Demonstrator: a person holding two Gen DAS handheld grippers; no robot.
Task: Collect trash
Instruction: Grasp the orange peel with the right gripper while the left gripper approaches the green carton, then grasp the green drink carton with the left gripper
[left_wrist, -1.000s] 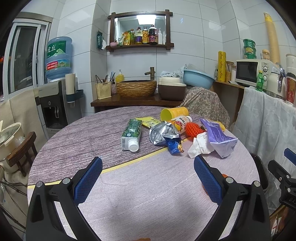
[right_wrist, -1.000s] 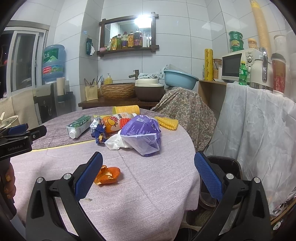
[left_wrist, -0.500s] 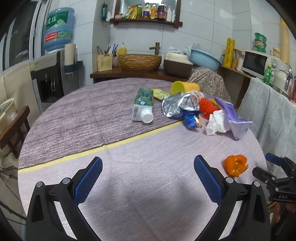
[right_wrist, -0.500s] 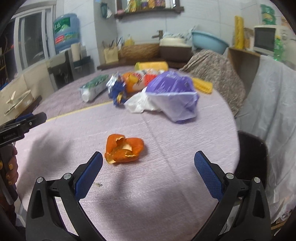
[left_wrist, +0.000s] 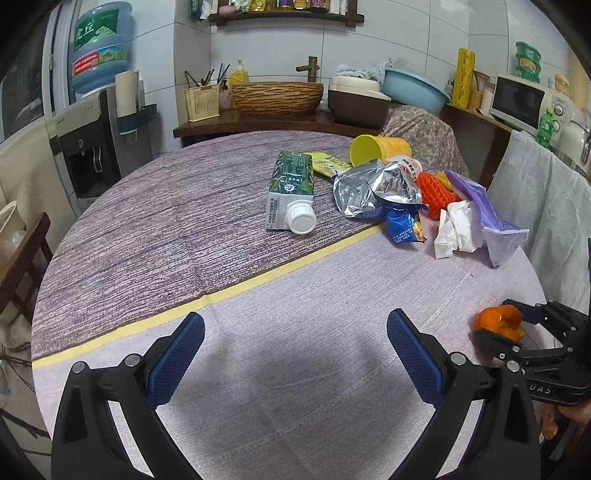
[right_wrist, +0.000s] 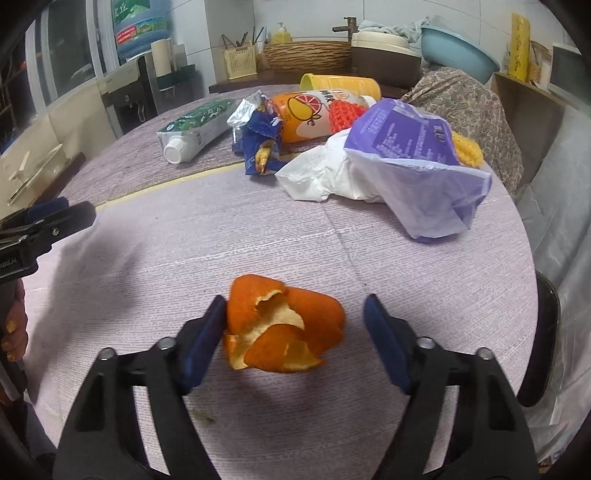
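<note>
Round and covered in a purple cloth, the desk (left_wrist: 155, 221) holds a pile of trash at its far side. Nearer, the left gripper (left_wrist: 295, 356) hangs wide open over bare cloth. The right gripper (right_wrist: 295, 325) is open around the orange peel (right_wrist: 284, 332); its left finger maybe touches the peel.

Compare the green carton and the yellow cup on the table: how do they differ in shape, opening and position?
1. The green carton is a boxy pack; the yellow cup is round.
2. The carton is closed by a white screw cap; the cup's mouth is open.
3. The carton lies apart on the darker cloth; the cup lies further back, at the far edge of the wrapper pile.

Both lie on their sides on the table.
</note>
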